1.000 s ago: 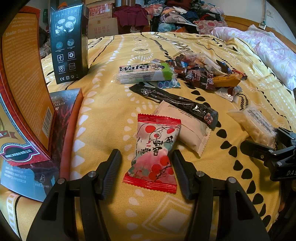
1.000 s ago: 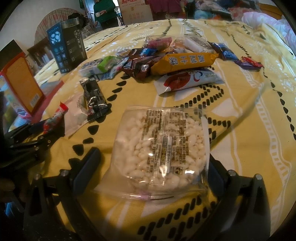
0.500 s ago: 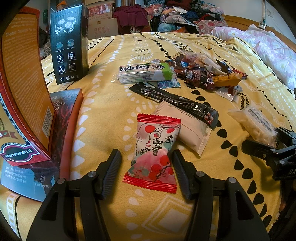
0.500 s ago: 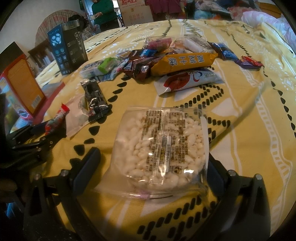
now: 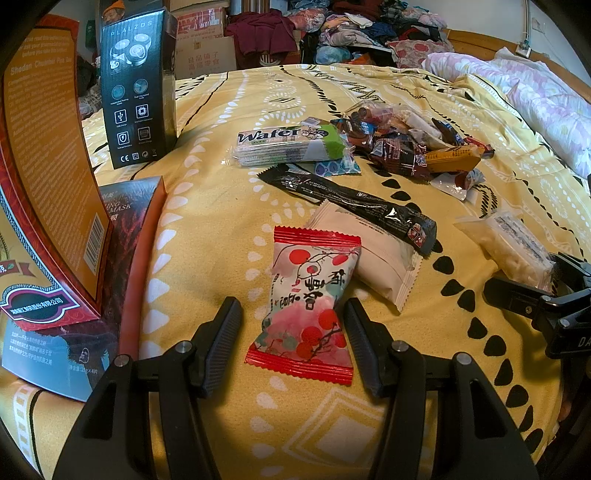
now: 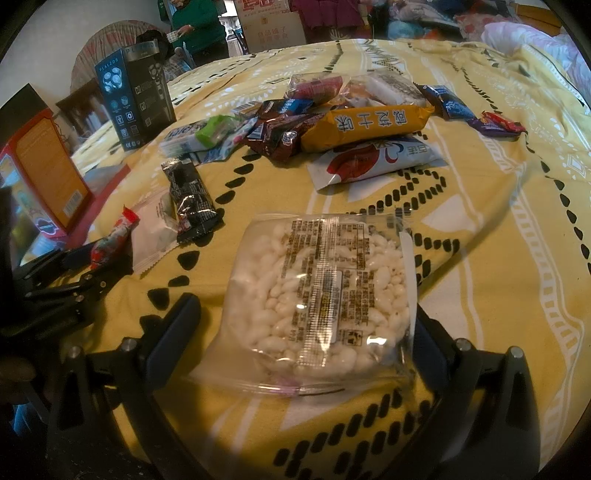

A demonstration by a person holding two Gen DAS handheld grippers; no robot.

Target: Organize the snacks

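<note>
A red and pink candy packet (image 5: 306, 299) lies on the yellow bedspread between the fingers of my left gripper (image 5: 293, 317), which is open around it without touching. A clear bag of puffed rice (image 6: 325, 291) lies between the fingers of my right gripper (image 6: 306, 321), which is open around it; the bag hides the right finger. A beige packet (image 5: 373, 251) and a black bar (image 5: 354, 199) lie just beyond the candy. A Wafer pack (image 5: 288, 146) and a pile of mixed snacks (image 6: 351, 118) lie farther back.
An orange box (image 5: 44, 184) stands at the left on a flat mask box (image 5: 122, 221). A black box (image 5: 138, 88) stands upright behind. Clothes and cartons are heaped past the bed's far edge (image 5: 332, 29). A pink quilt (image 5: 546, 96) lies at the right.
</note>
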